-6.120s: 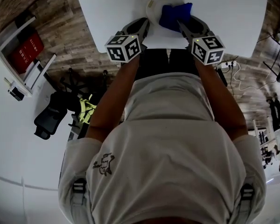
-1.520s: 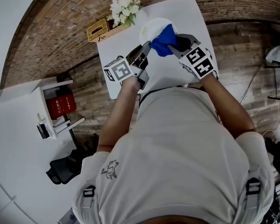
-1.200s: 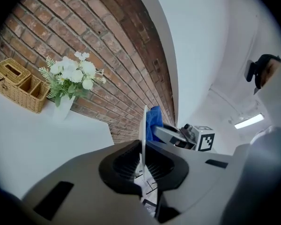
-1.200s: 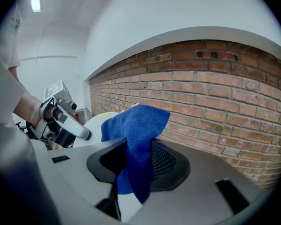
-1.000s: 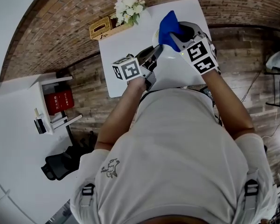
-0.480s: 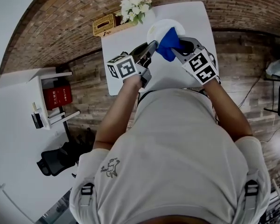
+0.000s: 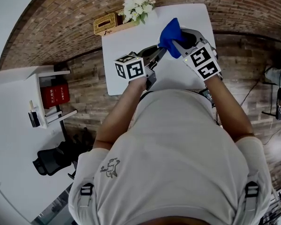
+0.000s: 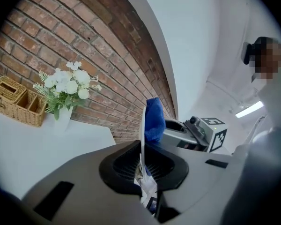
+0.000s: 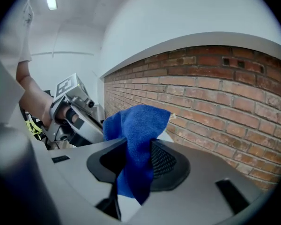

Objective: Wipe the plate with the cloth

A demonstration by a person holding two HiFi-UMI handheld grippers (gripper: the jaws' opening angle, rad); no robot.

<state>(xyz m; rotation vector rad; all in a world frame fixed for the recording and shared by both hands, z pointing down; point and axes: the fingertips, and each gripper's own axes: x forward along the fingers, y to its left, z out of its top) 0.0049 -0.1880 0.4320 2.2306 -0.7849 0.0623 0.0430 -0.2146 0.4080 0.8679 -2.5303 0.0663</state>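
Nearest the person, in the upper middle of the head view, the left gripper [image 7: 154, 56] had the plate [image 8: 142, 125] by its rim. Its own view showed the white plate standing on edge, a thin upright line rising from between the two dark pads. The pads sat close on the rim and were easing apart slightly, with the plate between them. Just to its right, the right gripper [image 7: 181, 40] had its jaws pinched tight on a fold of the blue cloth [image 9: 138, 139], which bunched out above the pads and hung below them. The cloth seemed to lie against the plate's right face near its upper edge, with the plate held up off the white table [image 7: 126, 41], so the wiping step looked to be under way. The next move probably called for dragging the cloth down or across that face while the left gripper kept a firm hold, since a loosening grip on a thin rim could let the plate slip. The head view gave both arms and the table, but the plate was almost lost there behind cloth and gripper. Only the left gripper view showed the plate edge-on beside the cloth. Farther off at its left it also showed white flowers [image 8: 65, 86] and a wicker basket [image 8: 16, 100] before the brick wall [image 8: 84, 36]. The right gripper view showed the grip on the cloth plainly, yet hardly any plate.
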